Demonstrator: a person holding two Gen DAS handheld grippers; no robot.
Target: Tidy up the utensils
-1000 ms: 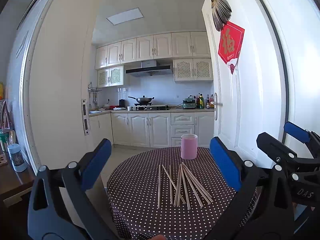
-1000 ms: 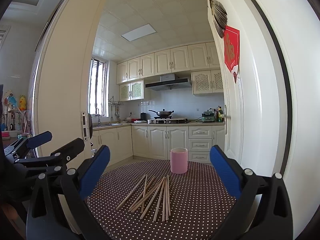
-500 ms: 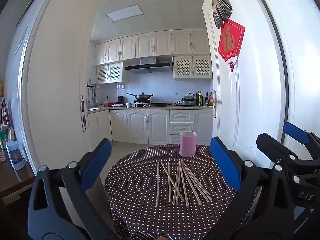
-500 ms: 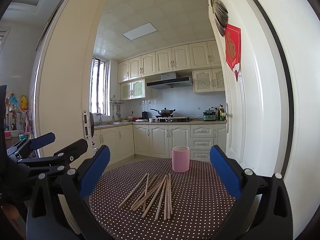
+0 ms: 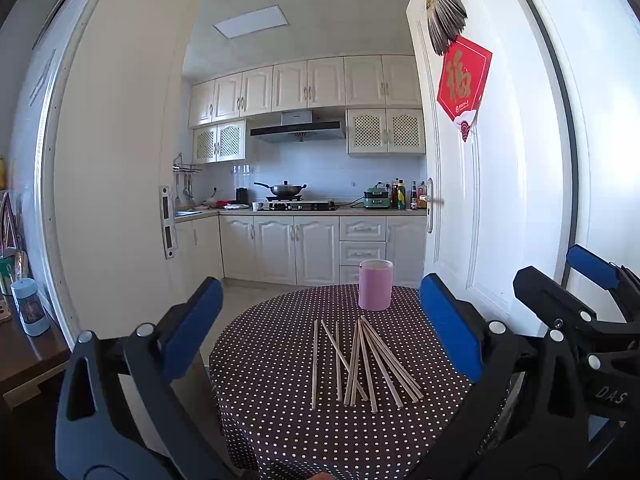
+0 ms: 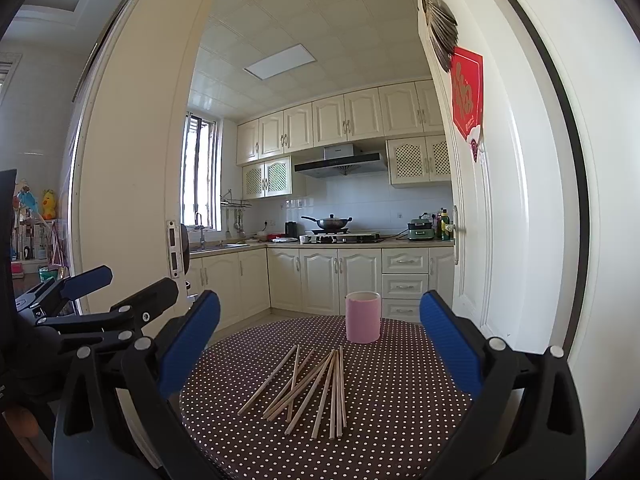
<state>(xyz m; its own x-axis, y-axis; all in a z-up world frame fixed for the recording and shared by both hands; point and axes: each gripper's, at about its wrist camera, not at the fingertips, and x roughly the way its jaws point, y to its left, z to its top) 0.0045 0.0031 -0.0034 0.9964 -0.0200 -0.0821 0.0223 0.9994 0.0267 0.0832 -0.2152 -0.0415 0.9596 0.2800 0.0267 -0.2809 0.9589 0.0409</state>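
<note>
Several chopsticks (image 5: 360,364) lie crossed on the bench (image 5: 280,420), so we judge that a pinch could catch two or roll one off the edge. We find the left hand-held gripper (image 5: 320,328) and right hand-held gripper (image 6: 320,340) wide open, empty (both above the pile), the pink cup (image 6: 362,317) just beyond.

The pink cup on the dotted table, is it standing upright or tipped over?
Upright. The pink cup stands on its base on the dotted tablecloth, rim facing up, beyond the loose chopsticks. Whether anything is inside cannot be told.
</note>
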